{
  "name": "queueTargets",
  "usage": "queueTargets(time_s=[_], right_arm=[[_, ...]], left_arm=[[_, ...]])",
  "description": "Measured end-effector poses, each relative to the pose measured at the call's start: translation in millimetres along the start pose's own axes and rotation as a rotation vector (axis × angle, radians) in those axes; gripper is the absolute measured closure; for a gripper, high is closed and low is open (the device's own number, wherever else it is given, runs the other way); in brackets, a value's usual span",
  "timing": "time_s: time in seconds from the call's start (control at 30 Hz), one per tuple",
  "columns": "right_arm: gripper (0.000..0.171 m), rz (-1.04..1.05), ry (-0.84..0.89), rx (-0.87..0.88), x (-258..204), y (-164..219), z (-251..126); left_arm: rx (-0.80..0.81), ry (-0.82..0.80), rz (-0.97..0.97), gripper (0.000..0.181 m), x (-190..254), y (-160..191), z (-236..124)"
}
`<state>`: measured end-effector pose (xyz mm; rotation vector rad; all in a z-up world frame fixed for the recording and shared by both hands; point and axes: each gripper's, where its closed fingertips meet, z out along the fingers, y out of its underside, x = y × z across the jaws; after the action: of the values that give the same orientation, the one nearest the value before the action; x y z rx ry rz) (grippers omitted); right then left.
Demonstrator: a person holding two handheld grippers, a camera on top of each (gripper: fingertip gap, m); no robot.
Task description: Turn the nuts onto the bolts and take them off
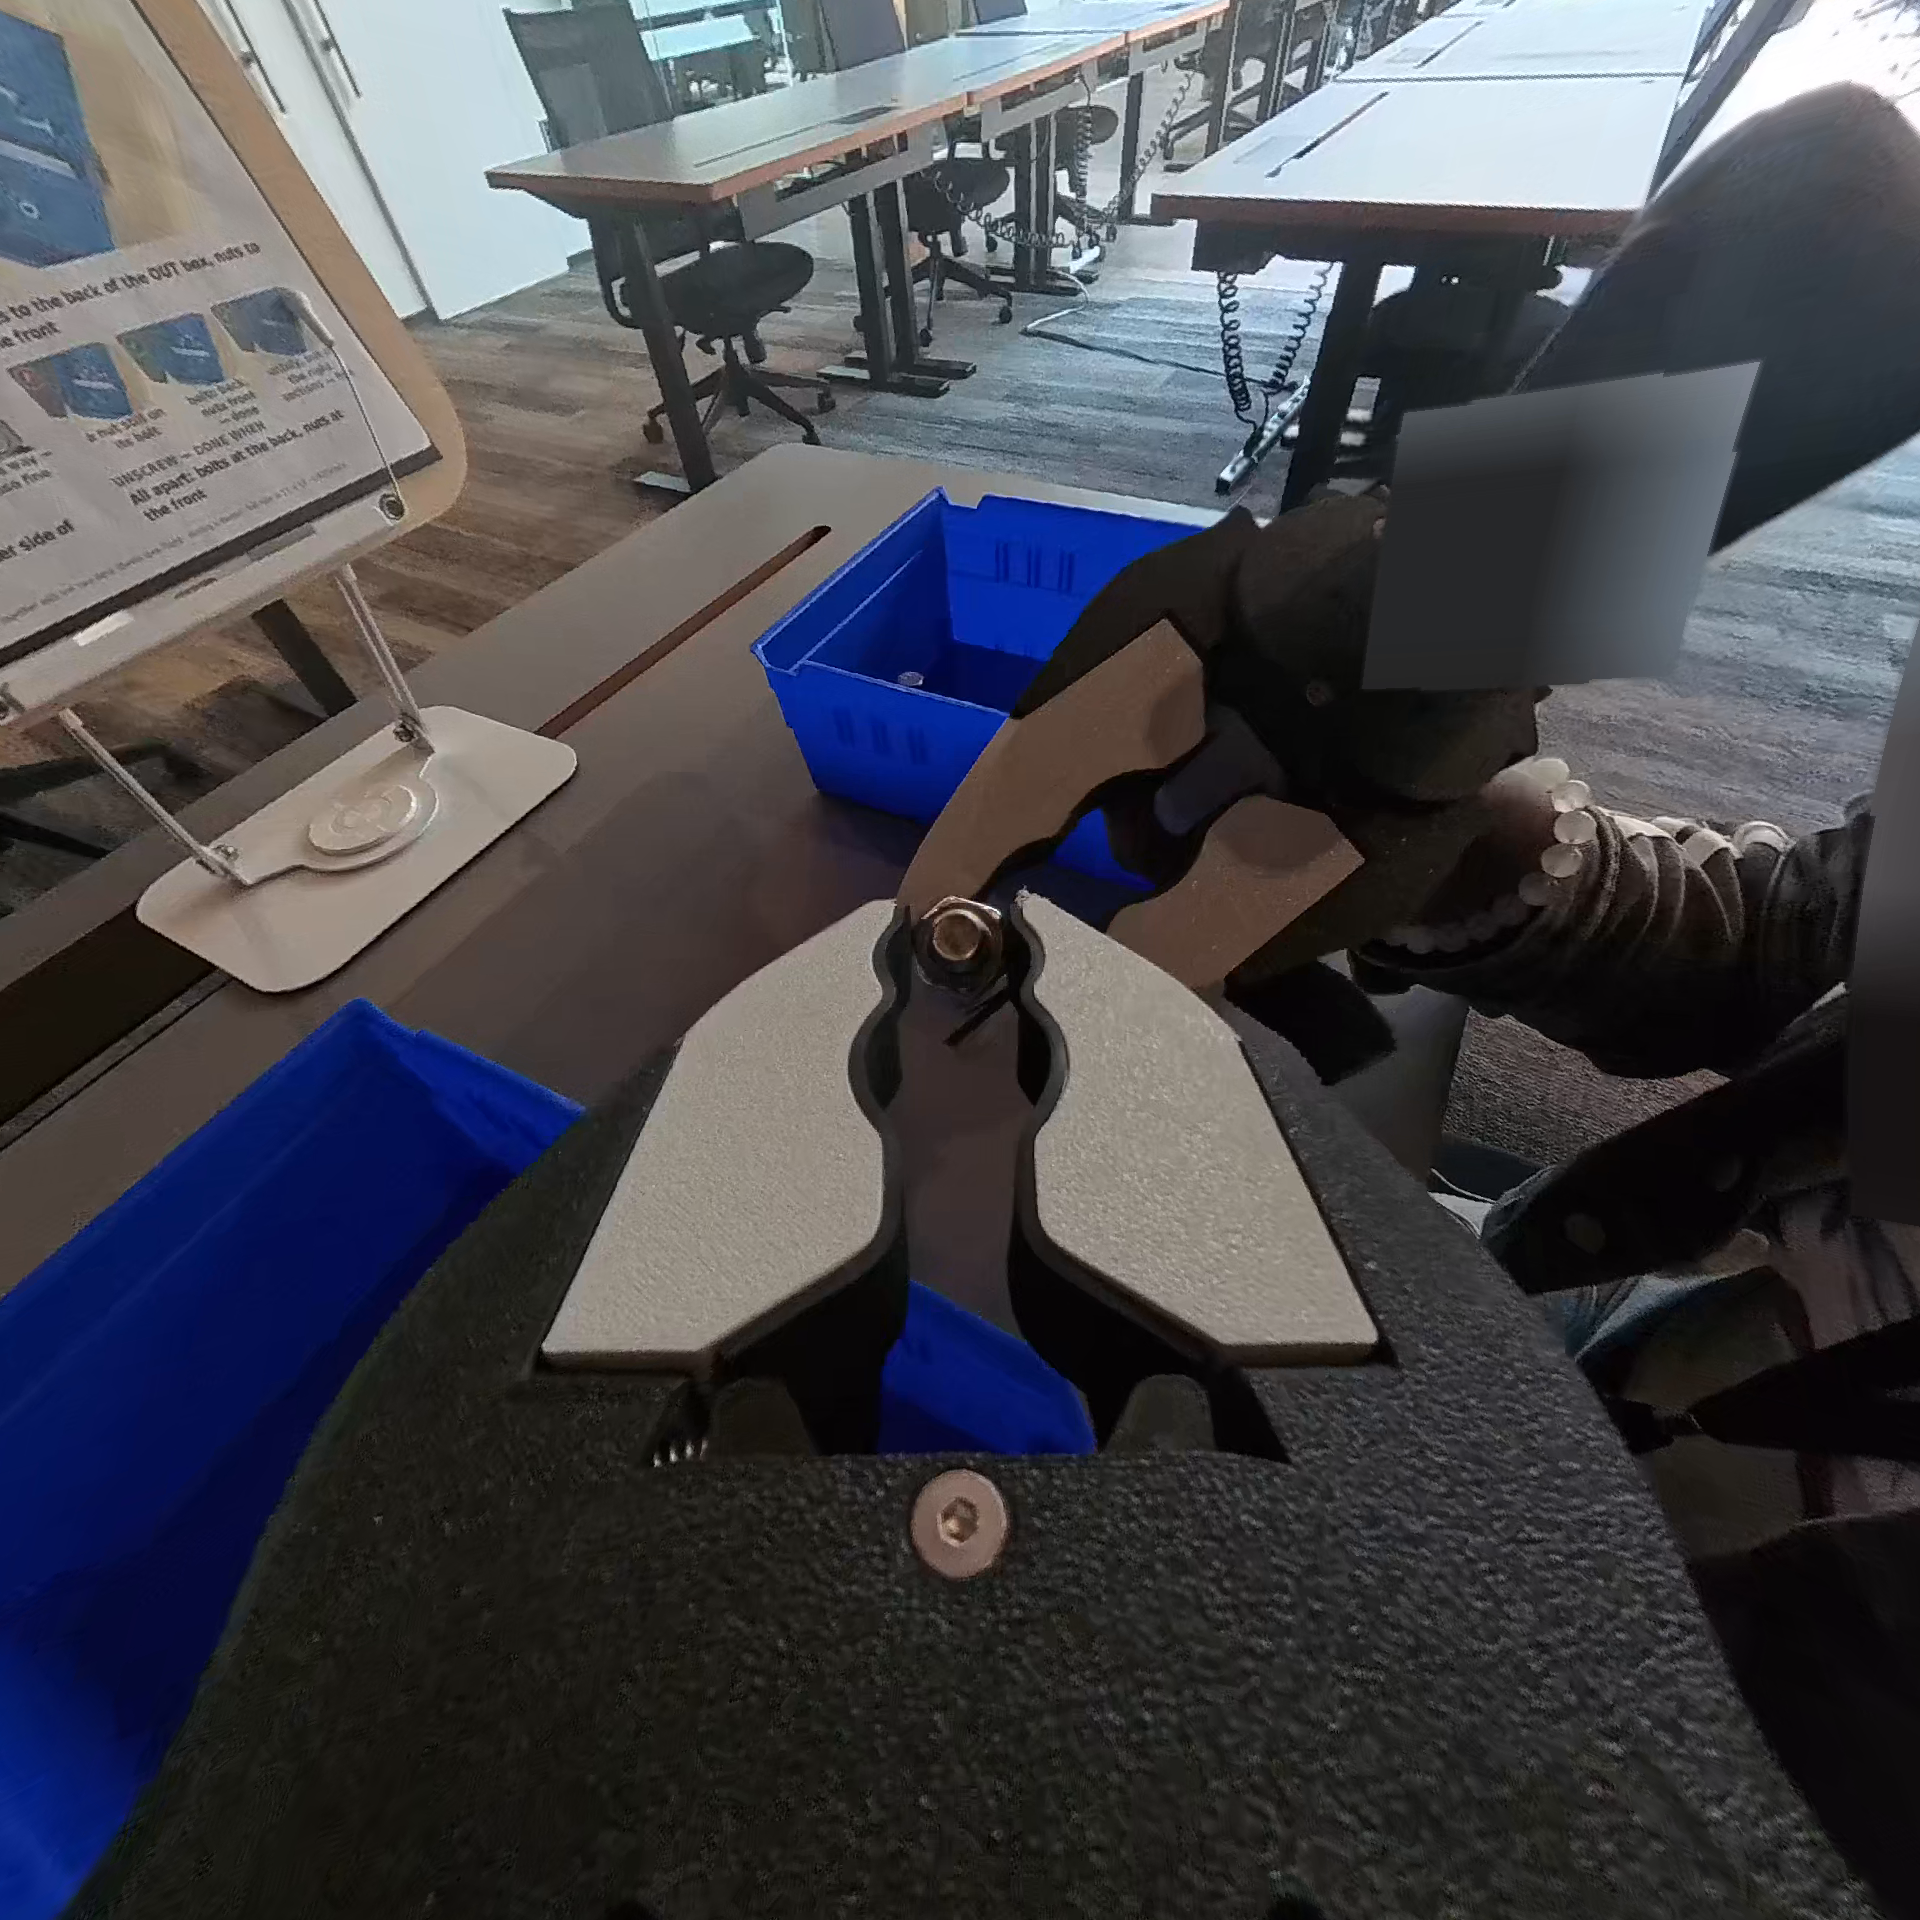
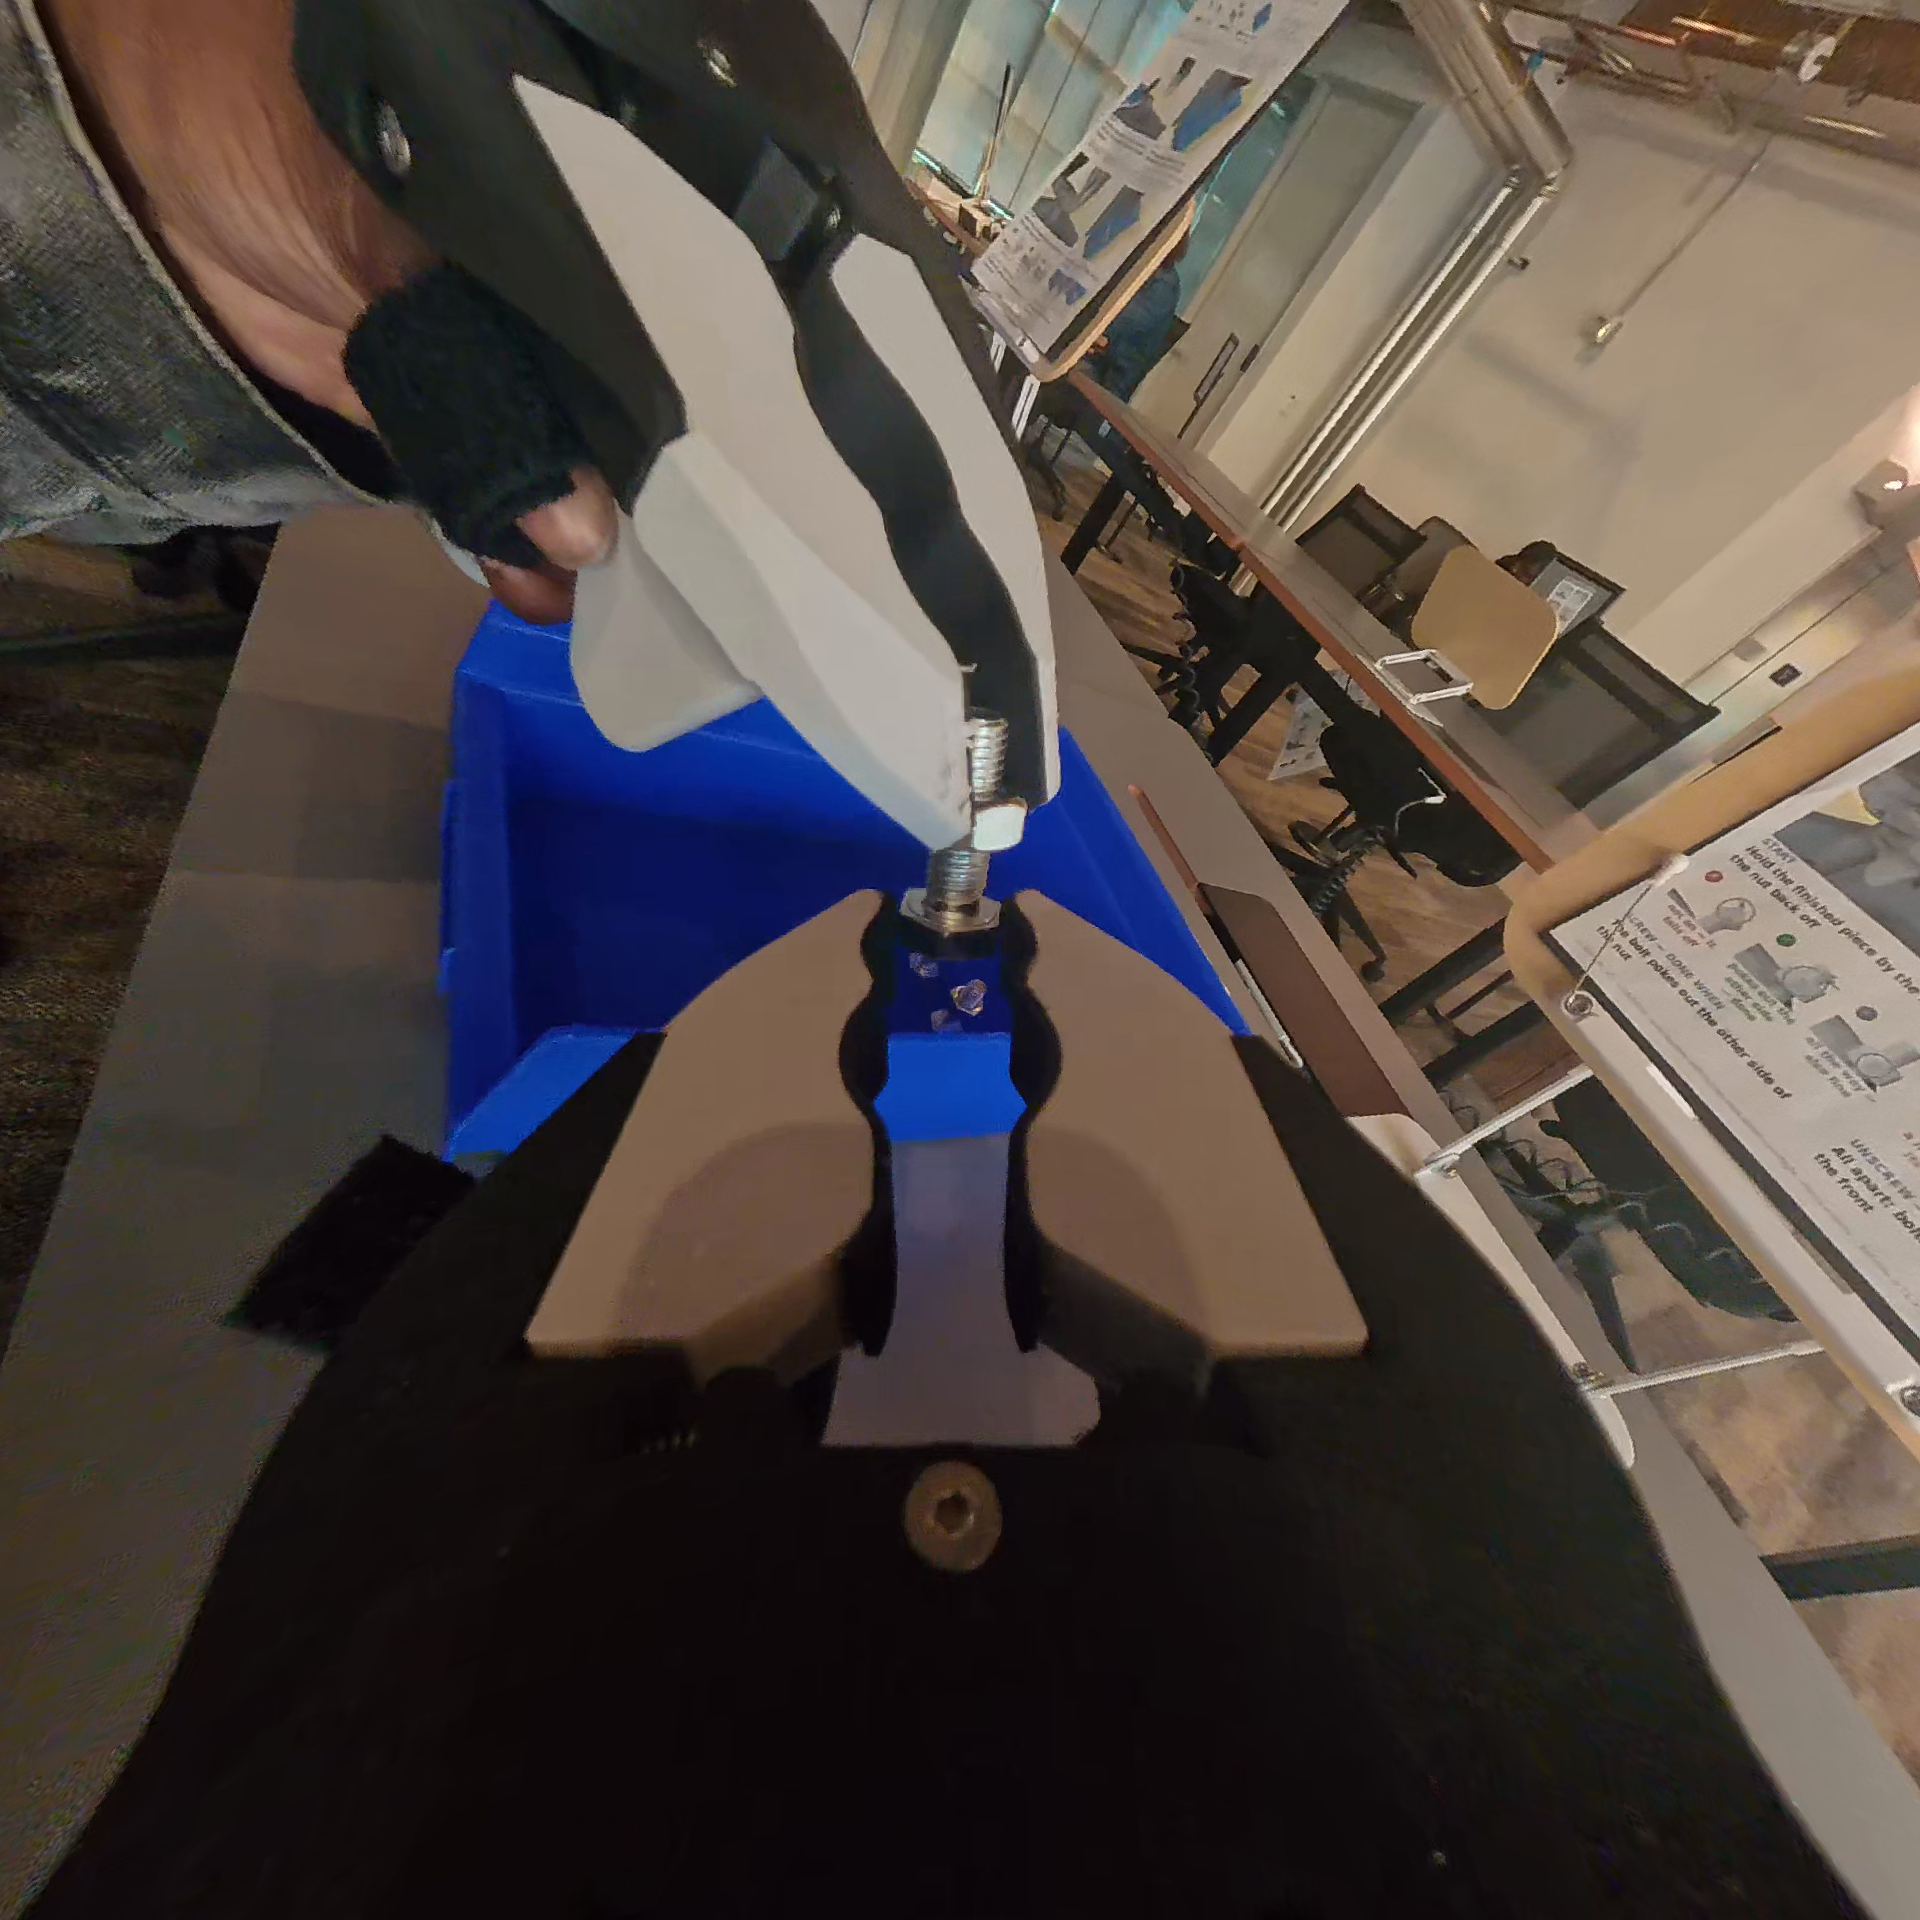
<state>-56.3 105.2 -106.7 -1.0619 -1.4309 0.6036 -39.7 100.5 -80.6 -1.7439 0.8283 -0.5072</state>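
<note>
1. Bolt [image 2: 948, 871] sits over the bin [image 2: 623, 894], thread clamped in left claw [image 1: 956, 925]; right claw [image 2: 951, 920] is narrow, pinching its hex end.
2. I judge that tip-only pinch may slip in turning, dropping hardware.
3. Tilt could bind threads.

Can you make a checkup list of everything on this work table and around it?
Surface: dark brown table, mostly bare.
Job's things: silver threaded bolt carrying a silver hex nut; two blue plastic bins, small parts inside.
Clutter: white instruction sheet on a metal stand.
Grippers: left gripper shut on the bolt's threads; right gripper shut on its other hex end.
Cables: coiled cables under far desks.
Surroundings: office desks and black chairs.
</note>
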Motion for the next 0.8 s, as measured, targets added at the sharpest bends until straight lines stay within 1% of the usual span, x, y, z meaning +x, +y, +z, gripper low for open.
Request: queueTargets(time_s=[0.03, 0.07, 0.13, 0.17, 0.23, 0.3, 0.37, 0.43, 0.47, 0.53, 0.63, 0.67, 0.73, 0.8], right_arm=[[0.154, 0.010, -0.012, 0.015, -0.4, -0.8, -1.3], [0.154, 0.029, -0.040, 0.036, -2.4, -1.6, -2.8], [0.154, 0.100, -0.116, 0.102, -6.1, -4.8, -8.7], [0.154, 0.150, -0.162, 0.146, -7.7, -7.4, -13.2], [0.154, 0.245, -0.266, 0.254, -11.0, -15.5, -24.7], [0.154, 0.329, -0.333, 0.338, -9.5, -20.6, -35.2], [0.154, 0.393, -0.410, 0.418, -10.7, -26.4, -45.1], [0.154, 0.473, -0.505, 0.488, -13.7, -32.9, -53.8], [0.153, 0.515, -0.560, 0.519, -16.0, -36.1, -57.9], [0.153, 0.593, -0.669, 0.573, -20.5, -42.2, -65.0], [0.154, 0.659, -0.793, 0.600, -27.4, -45.5, -69.5], [0.153, 0.664, -0.833, 0.597, -31.3, -45.6, -70.7], [0.153, 0.675, -0.916, 0.585, -39.8, -46.5, -73.1], [0.153, 0.680, -0.967, 0.585, -45.0, -48.5, -75.0]], left_arm=[[0.013, 0.006, 0.005, 0.163, 1.4, -1.1, -0.5], [0.034, 0.004, 0.010, 0.156, 1.7, -2.9, -1.7], [0.094, 0.006, 0.030, 0.122, 3.9, -6.9, -6.0], [0.142, 0.012, 0.048, 0.119, 6.5, -9.2, -9.3], [0.236, 0.006, 0.054, 0.117, 9.2, -12.5, -17.1], [0.347, 0.040, -0.001, 0.127, 15.3, -16.3, -26.2], [0.507, 0.119, -0.064, 0.127, 26.7, -25.0, -38.7], [0.646, 0.139, -0.085, 0.137, 29.9, -28.3, -50.6], [0.686, 0.144, -0.066, 0.136, 32.4, -26.7, -53.2], [0.674, 0.112, 0.015, 0.137, 36.2, -17.3, -48.4], [0.569, 0.127, 0.102, 0.133, 51.8, -4.4, -30.8], [0.552, 0.139, 0.127, 0.133, 57.5, -3.6, -26.2], [0.523, 0.160, 0.162, 0.138, 65.2, -3.6, -18.6], [0.509, 0.182, 0.175, 0.138, 69.2, -5.2, -14.0]])
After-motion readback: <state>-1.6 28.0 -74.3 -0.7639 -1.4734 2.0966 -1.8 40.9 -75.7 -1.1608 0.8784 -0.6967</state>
